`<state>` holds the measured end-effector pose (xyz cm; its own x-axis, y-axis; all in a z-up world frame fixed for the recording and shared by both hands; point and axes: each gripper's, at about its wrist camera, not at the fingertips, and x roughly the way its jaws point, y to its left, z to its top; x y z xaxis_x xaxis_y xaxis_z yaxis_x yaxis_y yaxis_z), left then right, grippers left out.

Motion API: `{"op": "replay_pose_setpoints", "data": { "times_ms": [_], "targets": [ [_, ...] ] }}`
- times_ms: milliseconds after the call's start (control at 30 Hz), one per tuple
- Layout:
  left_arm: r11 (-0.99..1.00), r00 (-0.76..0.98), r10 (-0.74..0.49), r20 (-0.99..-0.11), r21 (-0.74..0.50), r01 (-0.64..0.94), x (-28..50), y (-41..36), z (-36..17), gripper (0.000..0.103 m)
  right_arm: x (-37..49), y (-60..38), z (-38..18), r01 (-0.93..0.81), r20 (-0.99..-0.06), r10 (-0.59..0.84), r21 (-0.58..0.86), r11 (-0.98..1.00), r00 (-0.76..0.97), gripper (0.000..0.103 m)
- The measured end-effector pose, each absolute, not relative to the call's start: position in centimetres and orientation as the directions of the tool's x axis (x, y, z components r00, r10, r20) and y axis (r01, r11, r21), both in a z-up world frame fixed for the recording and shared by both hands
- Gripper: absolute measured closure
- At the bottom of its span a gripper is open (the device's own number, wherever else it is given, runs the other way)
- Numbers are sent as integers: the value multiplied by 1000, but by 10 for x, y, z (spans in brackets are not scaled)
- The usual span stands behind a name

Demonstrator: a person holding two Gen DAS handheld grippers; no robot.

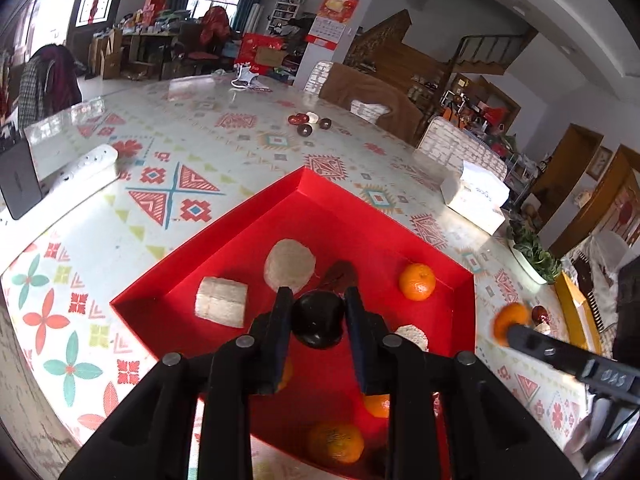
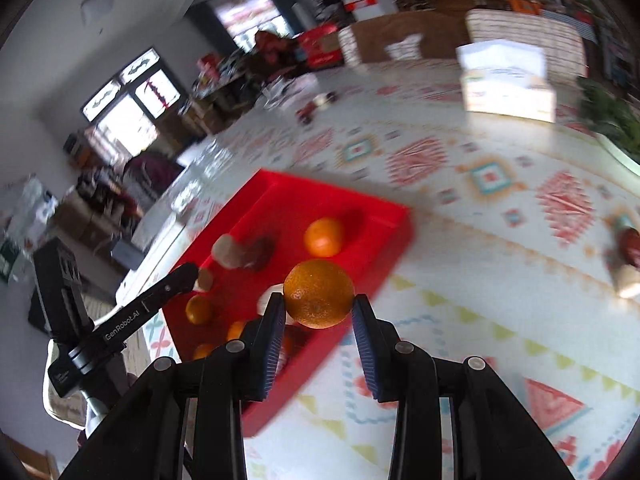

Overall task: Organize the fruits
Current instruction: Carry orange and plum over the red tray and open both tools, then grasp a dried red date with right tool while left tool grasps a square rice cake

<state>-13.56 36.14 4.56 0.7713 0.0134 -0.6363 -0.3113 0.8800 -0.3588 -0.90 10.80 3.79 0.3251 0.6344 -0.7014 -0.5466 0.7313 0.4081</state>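
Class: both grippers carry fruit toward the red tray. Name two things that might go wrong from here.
1. The dark round fruit sits between the left gripper's fingers above the red tray; dropped, it may roll into the wrapped pieces.
2. The right gripper pinches its orange only at the sides, over the tray's edge; a slip could send it onto the table.

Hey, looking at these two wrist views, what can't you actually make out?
- Left wrist view: oranges at the near end of the red tray are partly hidden by the left gripper.
- Left wrist view: dark round thing between its fingers; kind unclear.
- Right wrist view: small items at the right edge are motion-blurred.
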Motion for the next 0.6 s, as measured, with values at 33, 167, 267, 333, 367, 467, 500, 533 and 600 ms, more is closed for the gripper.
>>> {"op": "replay_pose_setpoints", "data": {
  "times_ms": [33,167,267,333,367,467,500,533,600],
  "targets": [
    [877,776,10,-631,-367,-310,-139,362,47,57,-7,121,35,-554,-714,624,394,734,319,65],
    [870,802,2,-598,-394,-296,-150,367,54,37,2,146,24,-554,-747,583,351,755,320,64],
    [866,815,-3,-579,-410,-287,-156,370,60,31,7,154,19,-541,-758,565,341,769,326,64],
    [862,822,-8,-570,-421,-283,-159,372,64,30,8,155,16,-530,-754,572,357,769,322,60],
    [860,824,-8,-566,-424,-283,-161,373,66,30,8,156,18,-527,-753,573,359,770,324,54],
    [857,830,-14,-558,-435,-277,-164,372,70,27,7,152,23,-524,-742,574,355,774,346,47],
    [857,832,-16,-555,-436,-275,-164,371,71,27,6,150,25,-524,-739,576,355,774,350,47],
    [857,834,-18,-552,-438,-271,-165,370,73,27,6,145,29,-523,-733,578,355,775,359,47],
    [858,836,-23,-548,-440,-264,-166,367,75,26,4,137,35,-517,-725,578,354,780,376,45]
  ]
}}
